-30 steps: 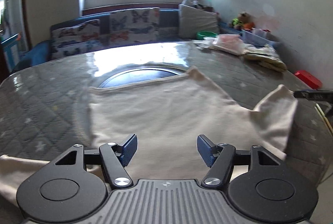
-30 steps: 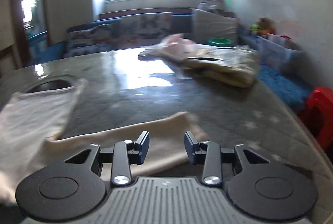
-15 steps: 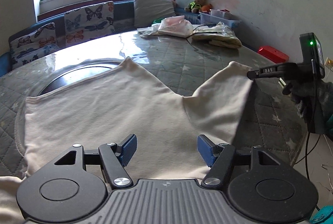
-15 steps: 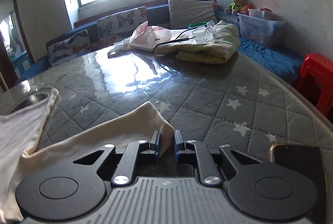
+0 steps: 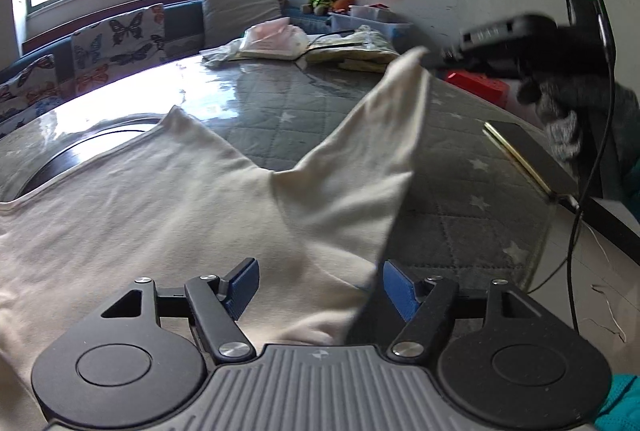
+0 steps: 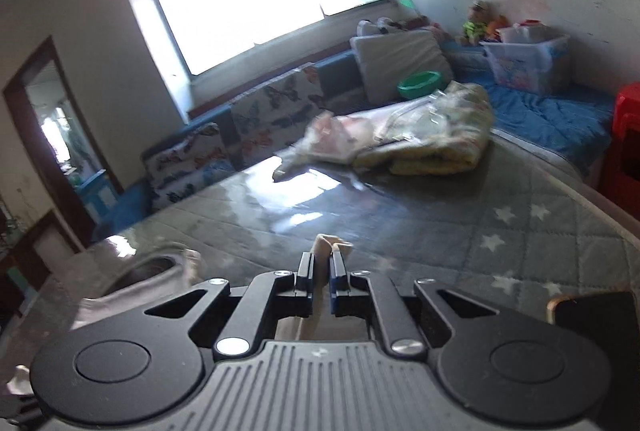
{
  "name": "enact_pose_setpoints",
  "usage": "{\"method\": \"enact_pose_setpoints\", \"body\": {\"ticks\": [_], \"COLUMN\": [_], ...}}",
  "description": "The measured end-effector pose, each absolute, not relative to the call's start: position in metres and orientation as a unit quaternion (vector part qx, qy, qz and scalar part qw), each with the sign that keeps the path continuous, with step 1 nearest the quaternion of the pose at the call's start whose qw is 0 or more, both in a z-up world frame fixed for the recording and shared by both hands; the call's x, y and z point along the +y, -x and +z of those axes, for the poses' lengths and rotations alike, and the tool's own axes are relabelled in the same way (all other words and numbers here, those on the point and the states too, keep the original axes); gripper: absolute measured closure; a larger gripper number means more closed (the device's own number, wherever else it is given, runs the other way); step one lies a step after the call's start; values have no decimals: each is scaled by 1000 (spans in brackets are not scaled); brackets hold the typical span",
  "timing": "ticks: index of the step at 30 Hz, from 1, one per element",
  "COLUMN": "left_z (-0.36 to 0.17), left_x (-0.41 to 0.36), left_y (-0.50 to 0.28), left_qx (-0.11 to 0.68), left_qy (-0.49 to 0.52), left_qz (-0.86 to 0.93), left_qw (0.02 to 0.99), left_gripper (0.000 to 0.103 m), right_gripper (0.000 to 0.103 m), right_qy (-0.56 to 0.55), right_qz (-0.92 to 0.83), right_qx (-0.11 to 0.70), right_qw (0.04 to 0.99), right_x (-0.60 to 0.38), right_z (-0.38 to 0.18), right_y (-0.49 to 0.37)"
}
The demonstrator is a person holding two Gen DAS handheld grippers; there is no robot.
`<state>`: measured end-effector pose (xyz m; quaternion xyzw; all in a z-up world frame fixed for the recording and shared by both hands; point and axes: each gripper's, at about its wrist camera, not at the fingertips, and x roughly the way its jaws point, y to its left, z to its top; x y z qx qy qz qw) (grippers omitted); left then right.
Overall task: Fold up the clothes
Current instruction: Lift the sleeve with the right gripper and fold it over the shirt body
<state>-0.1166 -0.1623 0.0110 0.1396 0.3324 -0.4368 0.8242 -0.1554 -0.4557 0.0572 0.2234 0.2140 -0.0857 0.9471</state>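
Left wrist view gives me the shirt [image 5: 152, 215] spread flat on the table [image 5: 472, 191], its body running from my near left toward the far right, where one sleeve [image 5: 372, 159] rises off the table and points up to the right. That sleeve is the long arm of the shape: wide where it joins the body, narrowing to a tip at the top. The cloth is plain cream, soft and lightly creased, with a thin seamed hem along its far edge.

I see my right gripper [image 5: 444, 61] at the tip of the sleeve, blurred, held by a gloved hand [image 5: 560, 111]. In the right wrist view its fingers [image 6: 306, 271] are pressed together on a small bunch of cream cloth that pokes out past them.

My left gripper [image 5: 318, 285] hangs low over the near part of the shirt, beside where the sleeve joins the body. Its blue pads [image 5: 244, 285] stand well apart and the jaws are opening; cloth lies below and between them, but the pads do not press on it.

Beyond the shirt, on the far side of the table, lies a heap of folded bedding [image 6: 432, 135].
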Motion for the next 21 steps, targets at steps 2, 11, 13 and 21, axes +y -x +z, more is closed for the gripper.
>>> {"method": "enact_pose_setpoints", "body": {"ticks": [2,11,13,21], "left_z": [11,25,27,27], "left_x": [-160,-101,-82,-19], "left_y": [119,109,105,94], "left_qx": [332,328,329,336], "left_qy": [-138,-91,-79,-32], "left_qz": [-439,-390,-370,-297], "left_qw": [823,856,865,893], "left_gripper": [29,24,23,22], "right_gripper": [97,97,97,97], "right_qy": [-215,-160,-153,-119], "right_qz": [-57,99,142,255], "right_qx": [206,194,204,265], "right_qw": [953,963,956,922], "right_x": [-442,-362,-338,-247], "right_z": [72,121,123,99], "right_y": [156,134,122,88]}}
